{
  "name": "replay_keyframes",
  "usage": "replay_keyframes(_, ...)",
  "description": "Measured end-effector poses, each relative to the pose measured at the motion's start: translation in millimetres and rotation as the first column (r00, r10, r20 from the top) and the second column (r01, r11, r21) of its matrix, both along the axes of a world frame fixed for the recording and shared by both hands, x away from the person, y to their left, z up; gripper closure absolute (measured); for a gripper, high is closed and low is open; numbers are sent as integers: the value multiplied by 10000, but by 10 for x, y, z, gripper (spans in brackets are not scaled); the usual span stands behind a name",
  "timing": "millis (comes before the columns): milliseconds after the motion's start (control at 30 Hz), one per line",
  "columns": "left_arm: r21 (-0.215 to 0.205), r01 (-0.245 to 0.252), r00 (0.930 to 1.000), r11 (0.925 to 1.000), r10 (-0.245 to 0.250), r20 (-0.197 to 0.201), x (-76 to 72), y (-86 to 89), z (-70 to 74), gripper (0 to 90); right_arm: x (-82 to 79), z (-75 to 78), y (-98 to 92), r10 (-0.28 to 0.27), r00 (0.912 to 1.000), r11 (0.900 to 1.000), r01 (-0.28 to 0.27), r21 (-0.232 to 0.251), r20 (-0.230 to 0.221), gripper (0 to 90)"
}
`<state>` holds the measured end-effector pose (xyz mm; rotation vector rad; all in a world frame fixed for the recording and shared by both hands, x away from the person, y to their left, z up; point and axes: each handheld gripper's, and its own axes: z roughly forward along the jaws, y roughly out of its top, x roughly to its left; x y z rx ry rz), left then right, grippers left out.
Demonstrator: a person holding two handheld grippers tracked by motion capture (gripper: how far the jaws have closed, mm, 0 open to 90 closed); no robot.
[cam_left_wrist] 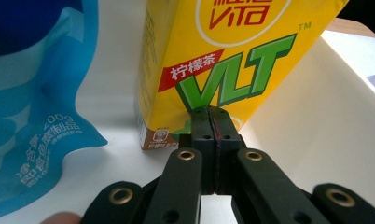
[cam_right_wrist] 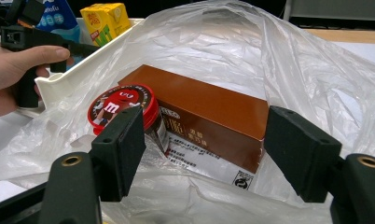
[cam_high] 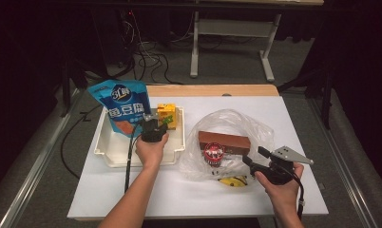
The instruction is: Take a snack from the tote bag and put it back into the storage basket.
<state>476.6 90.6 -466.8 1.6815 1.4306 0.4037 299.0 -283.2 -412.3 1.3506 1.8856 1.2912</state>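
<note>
**Left jaws closed at carton, right jaws spread at bag**

On the white counter (cam_high: 132, 190), left to right:

Blue pouch (cam_high: 122, 105) propped at the far left corner of a white tray (cam_high: 102, 147), leaning up over its rim. Just right of it, standing inside the tray, a yellow carton (cam_high: 166, 115) with green "VLT" lettering.

Left hand-held gripper (cam_high: 153, 122) over the tray, held by the left hand (cam_high: 151, 149). In the left gripper view, jaws pressed together with nothing between them, tips (cam_left_wrist: 212, 122) right in front of the carton's lower face; touching or just short of it, cannot tell. Pouch (cam_left_wrist: 31, 107) to the left of the carton (cam_left_wrist: 223, 60) there.

Right of the tray, a clear plastic bag (cam_high: 227, 123), mouth open, holding a brown box (cam_high: 224, 141) and a red-lidded round tin (cam_high: 214, 153) touching its near side. Banana (cam_high: 233, 181) at the bag's near edge.

Right hand-held gripper (cam_high: 253, 158) in the right hand (cam_high: 279, 190), near the bag's right side. In the right gripper view, jaws wide apart and empty (cam_right_wrist: 204, 154), framing the box (cam_right_wrist: 209, 116) and tin (cam_right_wrist: 122, 105) beyond.
</note>
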Motion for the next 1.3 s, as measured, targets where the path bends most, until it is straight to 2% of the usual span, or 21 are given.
replay_keyframes(67, -6, 85, 10000, 10000, -85, -27, -12, -9, -1, 899, -1, 1, 2, 11, 10000, 10000, -11, 6, -7, 299)
replay_keyframes(200, 120, 532, 9980, 9985, -536, 338, -83, -7, 57, 863, -4, 9, 5, 71, 10000, 10000, -71, 57, 24, 302)
replay_keyframes(300, 312, 929, 9933, 9952, -948, 656, -188, -8, 138, 846, -12, 30, 19, 108, 9999, 9999, -108, -4, 110, 316)
replay_keyframes(367, 231, 1112, 9883, 9935, -1130, 1022, -282, 9, 194, 830, -18, 51, 35, 163, 9996, 9998, -162, -67, 242, 338)
replay_keyframes(467, 29, 1410, 9813, 9900, -1401, 1320, -430, 55, 269, 810, -20, 85, 61, 292, 9990, 9996, -291, -47, 325, 359)
replay_keyframes(567, -234, 1549, 9751, 9877, -1490, 1643, -583, 110, 332, 772, 10, 116, 69, 505, 9980, 9987, -506, 15, 377, 431)
replay_keyframes(667, -229, 1745, 9679, 9844, -1672, 1876, -733, 153, 378, 764, 60, 159, 40, 738, 9963, 9968, -750, 260, 441, 611)
replay_keyframes(767, -125, 1935, 9596, 9810, -1866, 2107, -884, 172, 401, 751, 124, 176, 28, 941, 9951, 9951, -949, 271, 292, 789)
replay_keyframes(867, -117, 2143, 9522, 9767, -2062, 2252, -1016, 196, 406, 738, 171, 153, 70, 1174, 9931, 9931, -1174, 62, 46, 900)
replay_keyframes(933, -50, 2200, 9482, 9755, -2127, 2361, -1097, 208, 395, 726, 209, 127, 111, 1275, 9918, 9912, -1276, -349, -51, 900)
replay_keyframes(1000, 98, 2307, 9444, 9730, -2264, 2384, -1170, 206, 371, 712, 265, 86, 112, 1160, 9930, 9916, -1170, -557, -203, 900)
replay_keyframes(1100, 129, 2569, 9397, 9664, -2529, 2304, -1230, 202, 345, 686, 368, -5, 58, 1090, 9916, 9904, -1143, -771, -703, 900)
replay_keyframes(1167, 117, 2549, 9392, 9669, -2504, 2349, -1257, 217, 336, 679, 420, -78, 27, 977, 9899, 9888, -1082, -1026, -1023, 900)
replay_keyframes(1233, 310, 2546, 9384, 9665, -2547, 2337, -1274, 236, 318, 675, 452, -137, -5, 724, 9904, 9876, -876, -1301, -1174, 900)
replay_keyframes(1300, 260, 2556, 9405, 9664, -2548, 2247, -1279, 258, 295, 674, 479, -183, -54, 485, 9906, 9888, -657, -1337, -1279, 900)
